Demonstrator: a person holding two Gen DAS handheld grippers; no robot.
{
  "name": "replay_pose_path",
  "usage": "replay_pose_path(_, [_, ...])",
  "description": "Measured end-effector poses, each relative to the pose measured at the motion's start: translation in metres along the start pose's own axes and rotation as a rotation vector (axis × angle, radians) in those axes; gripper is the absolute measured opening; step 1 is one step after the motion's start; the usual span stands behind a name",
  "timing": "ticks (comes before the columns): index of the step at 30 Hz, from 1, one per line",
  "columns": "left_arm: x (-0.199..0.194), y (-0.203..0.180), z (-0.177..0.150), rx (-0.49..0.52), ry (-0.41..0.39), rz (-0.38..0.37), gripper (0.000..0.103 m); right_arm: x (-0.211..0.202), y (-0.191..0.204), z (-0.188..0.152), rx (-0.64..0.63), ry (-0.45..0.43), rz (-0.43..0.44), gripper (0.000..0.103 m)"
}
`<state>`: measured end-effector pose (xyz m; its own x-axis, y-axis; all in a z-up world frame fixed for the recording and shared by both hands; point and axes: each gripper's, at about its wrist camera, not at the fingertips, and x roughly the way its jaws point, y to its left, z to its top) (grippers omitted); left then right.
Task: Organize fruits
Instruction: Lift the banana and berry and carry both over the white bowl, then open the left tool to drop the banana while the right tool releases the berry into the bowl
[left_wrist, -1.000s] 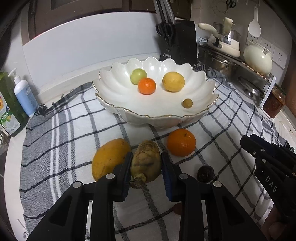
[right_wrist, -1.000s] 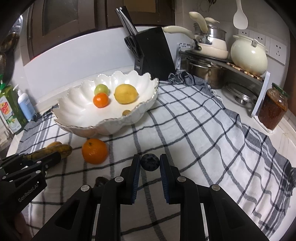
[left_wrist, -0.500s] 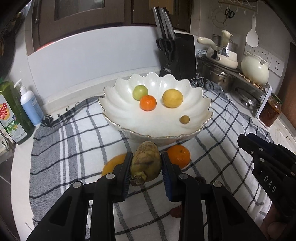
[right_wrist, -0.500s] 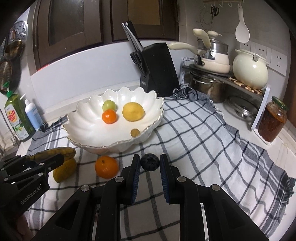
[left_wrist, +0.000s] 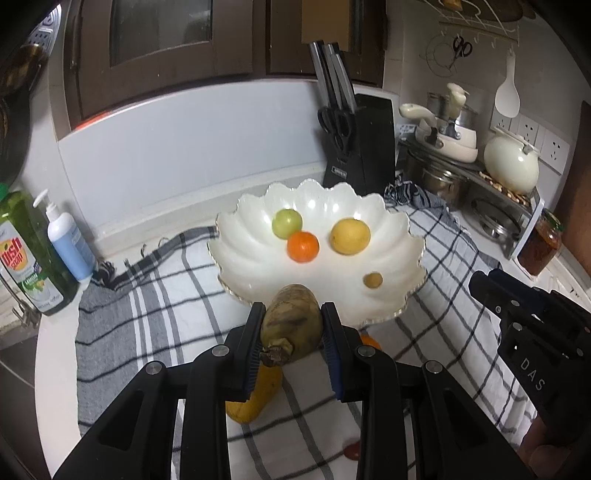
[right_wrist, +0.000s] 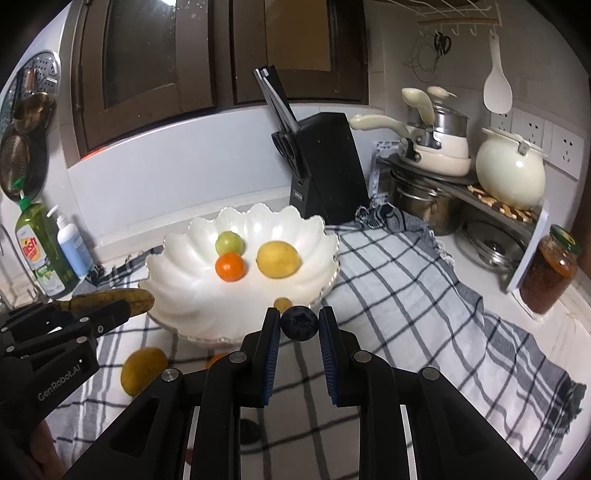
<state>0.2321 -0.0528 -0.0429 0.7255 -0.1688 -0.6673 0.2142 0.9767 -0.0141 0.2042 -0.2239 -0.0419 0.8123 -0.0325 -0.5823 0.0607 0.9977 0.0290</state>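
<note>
My left gripper (left_wrist: 291, 328) clamps a browned banana (left_wrist: 290, 325), my right gripper (right_wrist: 298, 325) a blueberry (right_wrist: 299, 323), both carried above the checked cloth (right_wrist: 406, 295). At twelve o'clock waits the white bowl (left_wrist: 402, 288); next, I judge, release inside.

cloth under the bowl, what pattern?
White-and-grey check cloth, with dark grid lines; clearest in the right wrist view.

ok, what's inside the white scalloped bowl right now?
Inside the white scalloped bowl: a green round fruit, a small orange citrus, a yellow lemon-like fruit and a small yellowish-brown fruit. The held fruits hide part of its near rim.
</note>
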Motion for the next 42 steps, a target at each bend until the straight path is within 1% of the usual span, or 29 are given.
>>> replay_pose_path(9, [0.006, 0.004, 0.029, 0.006, -0.032, -0.011, 0.031, 0.009, 0.004, 0.031, -0.025, -0.032, 0.003, 0.023])
replay_pose_path(16, [0.025, 0.006, 0.045, 0.004, -0.030, -0.021, 0.031, 0.034, 0.005, 0.048, -0.034, -0.009, 0.010, 0.023])
replay_pose_path(24, [0.067, 0.010, 0.044, -0.005, 0.028, -0.023, 0.031, 0.071, 0.007, 0.045, -0.044, 0.057, 0.016, 0.023])
replay_pose_path(31, [0.090, 0.010, 0.035, -0.004, 0.070, -0.026, 0.031, 0.099, 0.012, 0.035, -0.058, 0.132, 0.033, 0.023])
replay_pose_path(36, [0.099, 0.008, 0.029, 0.000, 0.093, -0.029, 0.031, 0.111, 0.012, 0.029, -0.058, 0.167, 0.044, 0.023])
replay_pose_path(40, [0.099, 0.006, 0.027, 0.007, 0.097, -0.025, 0.031, 0.111, 0.013, 0.028, -0.063, 0.164, 0.046, 0.023])
replay_pose_path(42, [0.097, 0.005, 0.027, 0.015, 0.088, -0.016, 0.032, 0.110, 0.013, 0.028, -0.064, 0.159, 0.043, 0.026])
